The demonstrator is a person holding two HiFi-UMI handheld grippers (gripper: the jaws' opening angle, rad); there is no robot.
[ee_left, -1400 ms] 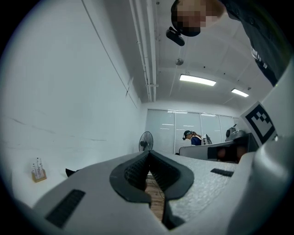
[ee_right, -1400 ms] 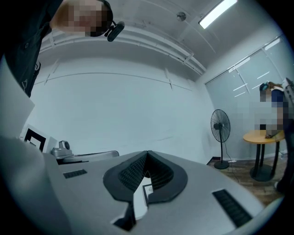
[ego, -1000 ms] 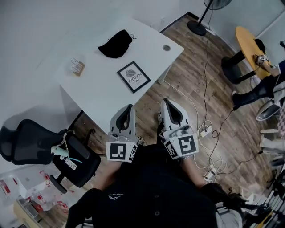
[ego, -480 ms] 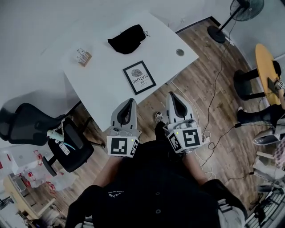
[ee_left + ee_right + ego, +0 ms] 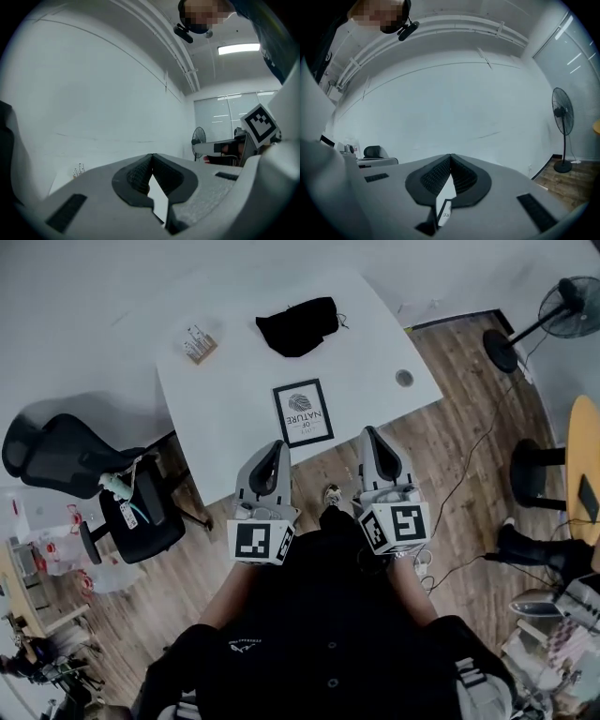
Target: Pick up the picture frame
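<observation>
1. Change noted: over the last second both grippers have advanced on the white table (image 5: 220, 418). The table has swung round in the head view, so the picture frame (image 5: 304, 412) now lies squarely ahead instead of askew.
2. Far left: a black office chair (image 5: 66, 465) stands beside the table and clear of the work.
3. On the table's left part sits a small box (image 5: 198, 343), well apart from the frame.
4. Left gripper (image 5: 272, 451): its jaws are pressed together at the tips with nothing between them. Its nose is level with the table's near edge, just short of the frame's lower left corner.
5. The frame lies flat near the front edge, between the lines of the two grippers and touched by neither. A black cloth (image 5: 298, 326) lies beyond it.
6. Right gripper (image 5: 373, 439): its jaws are likewise closed and empty. A sliver of the frame's print (image 5: 444, 212) shows below its tips.
7. Right side: a cable hole (image 5: 404, 378) in the tabletop and a floor fan (image 5: 562, 320) beyond, neither involved.
8. Judgement: the step in hand is the approach, and no grasp has begun. Next, one gripper's jaws must open, come down to a frame edge and close across the rim. The frame lies flat, so getting a jaw under it may need the other gripper to steady or tilt it.
</observation>
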